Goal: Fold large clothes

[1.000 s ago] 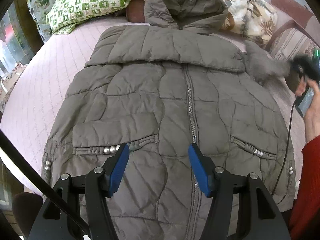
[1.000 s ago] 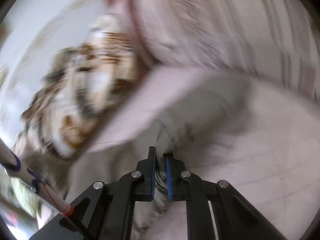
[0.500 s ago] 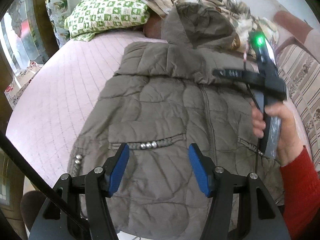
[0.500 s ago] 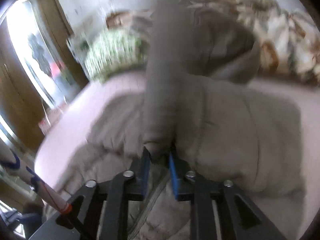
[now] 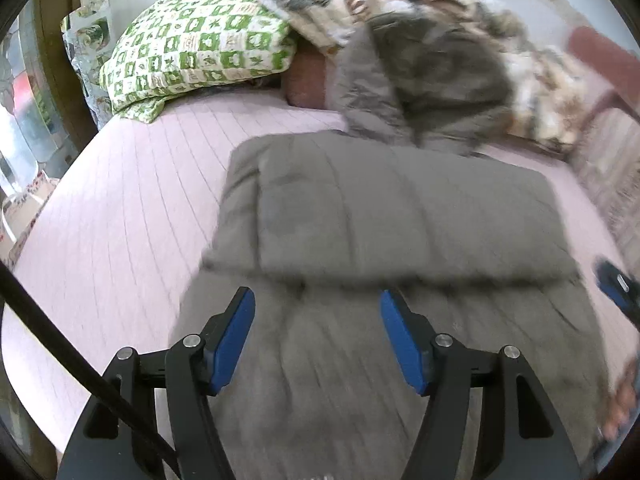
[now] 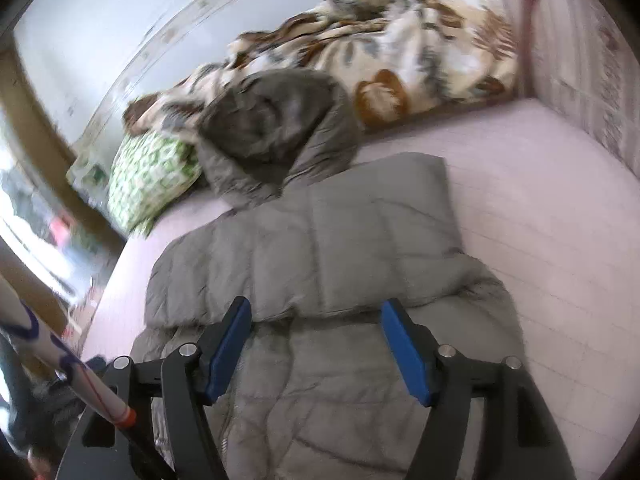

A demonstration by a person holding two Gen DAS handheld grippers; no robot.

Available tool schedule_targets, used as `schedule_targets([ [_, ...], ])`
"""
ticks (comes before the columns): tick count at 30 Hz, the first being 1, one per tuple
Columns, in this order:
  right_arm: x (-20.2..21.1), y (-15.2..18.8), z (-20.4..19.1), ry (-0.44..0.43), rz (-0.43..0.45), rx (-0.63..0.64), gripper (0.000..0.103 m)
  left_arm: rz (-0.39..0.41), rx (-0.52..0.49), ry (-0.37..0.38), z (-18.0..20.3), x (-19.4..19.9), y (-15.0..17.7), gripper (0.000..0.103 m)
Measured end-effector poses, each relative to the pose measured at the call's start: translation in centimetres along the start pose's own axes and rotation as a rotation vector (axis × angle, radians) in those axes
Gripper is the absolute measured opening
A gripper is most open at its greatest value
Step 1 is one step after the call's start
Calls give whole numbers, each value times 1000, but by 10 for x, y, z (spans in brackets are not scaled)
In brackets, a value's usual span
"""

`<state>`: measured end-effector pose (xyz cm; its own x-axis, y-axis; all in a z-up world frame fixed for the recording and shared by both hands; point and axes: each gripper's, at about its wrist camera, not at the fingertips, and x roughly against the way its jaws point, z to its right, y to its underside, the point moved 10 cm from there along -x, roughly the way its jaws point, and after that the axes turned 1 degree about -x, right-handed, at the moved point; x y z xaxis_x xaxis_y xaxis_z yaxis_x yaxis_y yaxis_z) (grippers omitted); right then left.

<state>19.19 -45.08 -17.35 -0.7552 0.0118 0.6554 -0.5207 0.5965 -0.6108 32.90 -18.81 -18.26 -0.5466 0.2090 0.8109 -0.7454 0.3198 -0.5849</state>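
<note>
Right wrist view: sleeve [image 6: 320, 256] laid across grey puffer jacket [image 6: 360, 400], right gripper [image 6: 316, 350] jaws just opened, empty; left gripper [image 5: 316, 338] released; bottom hem fold likely next.

Right gripper [image 6: 316, 346] at bottom centre, blue pads apart after just opening, nothing between them. Grey quilted jacket [image 6: 320, 320] fills frame centre on the pink bed sheet [image 6: 540, 220], a sleeve [image 6: 312, 252] folded flat across its chest. Hood [image 6: 276, 120] lies above, against a patterned blanket [image 6: 400, 52]. Green checked pillow [image 6: 148, 176] at mid left.
</note>
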Motion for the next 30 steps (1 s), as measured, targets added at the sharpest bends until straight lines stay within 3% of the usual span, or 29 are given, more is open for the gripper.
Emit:
schedule_targets([
  [3, -18, 0, 19, 46, -26, -24, 73, -60, 63, 12, -13, -44, -22, 64],
  [7, -31, -11, 41, 94, -21, -42, 73, -153, 232, 134, -21, -86, -36, 62],
  [9, -34, -18, 47, 108, -9, -50, 73, -182, 217, 133, -15, -93, -43, 46],
  [11, -37, -26, 52, 123, 8, -60, 73, -147, 126, 88, -8, -87, -58, 34],
  [13, -39, -33, 54, 118, 27, -75, 73, -107, 73, 45, -5, -82, -74, 30],
  [18, -54, -40, 43, 116, 32, -62, 73, -124, 55, -31, -12, -110, -70, 37],
  [21, -77, -32, 41, 168, -9, -7, 73, -68, 43, -72, -14, -114, -65, 45],
  [24, -96, -23, 46, 235, -53, 55, 73, -33, 9, -137, -18, -102, -60, 57],
  [27, -96, -23, 48, 249, -56, 58, 74, -38, 17, -123, -21, -80, -54, 57],
  [30, -85, -27, 47, 251, -26, 48, 74, 10, 43, -131, -33, -44, -41, 58],
])
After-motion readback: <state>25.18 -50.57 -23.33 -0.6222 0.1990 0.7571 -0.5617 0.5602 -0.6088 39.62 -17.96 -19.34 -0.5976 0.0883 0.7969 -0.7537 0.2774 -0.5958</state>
